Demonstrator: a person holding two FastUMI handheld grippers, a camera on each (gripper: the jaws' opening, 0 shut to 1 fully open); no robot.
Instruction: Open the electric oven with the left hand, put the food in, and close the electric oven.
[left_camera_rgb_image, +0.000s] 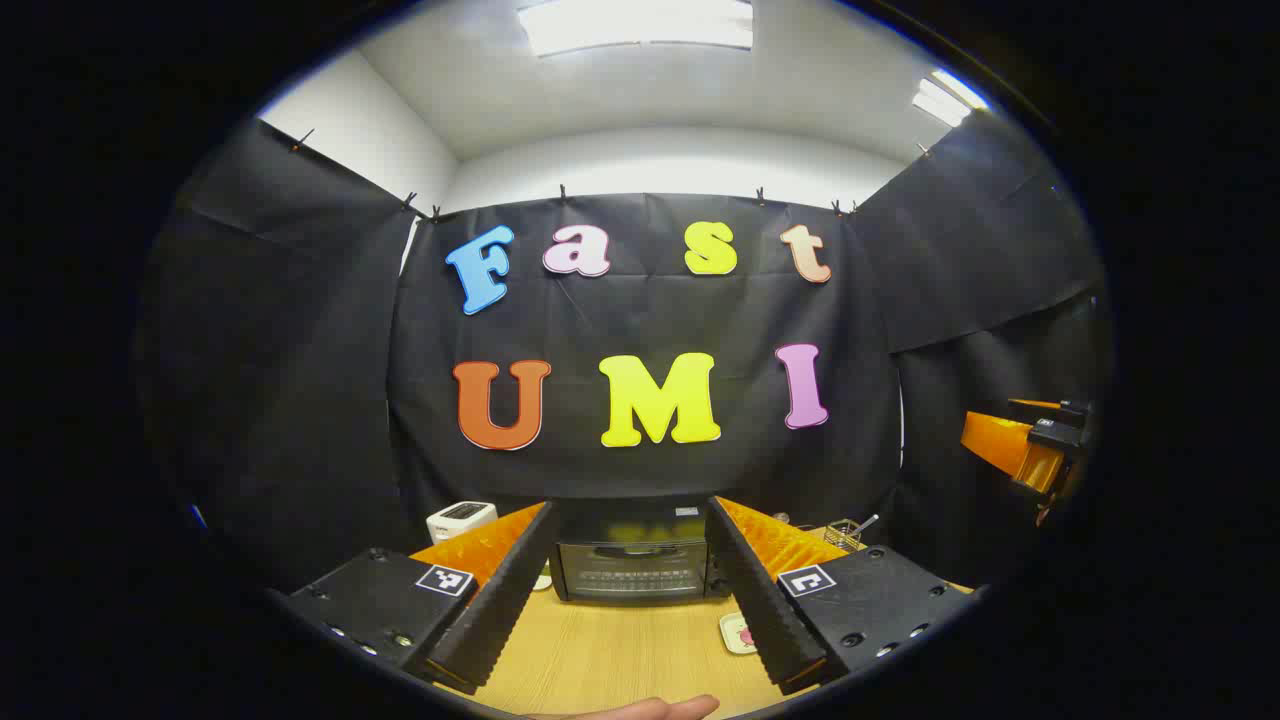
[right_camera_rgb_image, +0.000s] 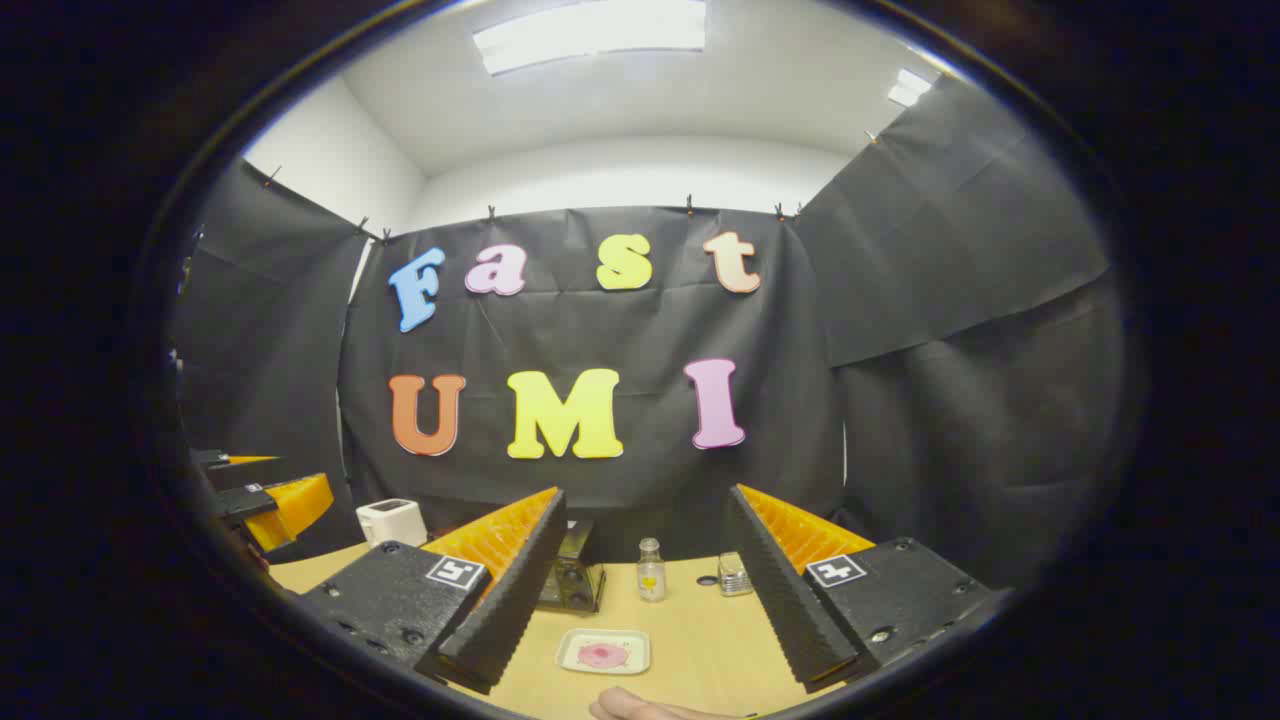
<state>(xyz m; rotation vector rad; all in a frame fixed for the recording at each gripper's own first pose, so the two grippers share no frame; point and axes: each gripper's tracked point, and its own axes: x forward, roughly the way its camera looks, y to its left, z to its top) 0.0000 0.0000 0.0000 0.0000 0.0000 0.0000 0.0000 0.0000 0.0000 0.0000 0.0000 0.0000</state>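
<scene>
Black metal and dark glass make up the electric oven (left_camera_rgb_image: 633, 568), standing shut at the back edge of the pale wood-grain table (left_camera_rgb_image: 620, 655), framed squarely between the ribbed black pads of the left gripper (left_camera_rgb_image: 625, 640). Spread wide, holding nothing, well short of the door. Judged the opening step, not yet begun: needs a forward reach to the bar handle along the door's top, a close on it, then a downward pull.

Near the front edge, toward the right side, sits a shallow white square plate (right_camera_rgb_image: 603, 652) with a flat pink piece of food (right_camera_rgb_image: 601, 655) on it, low between the fingers of the right gripper (right_camera_rgb_image: 630, 640). Likewise gaping and empty. Orange ridged backs, matte black housings on both.

Behind the plate stand a small clear glass bottle (right_camera_rgb_image: 651, 569) and a squat glass jar (right_camera_rgb_image: 735, 574). White toaster (right_camera_rgb_image: 391, 521) at the back left corner.
</scene>
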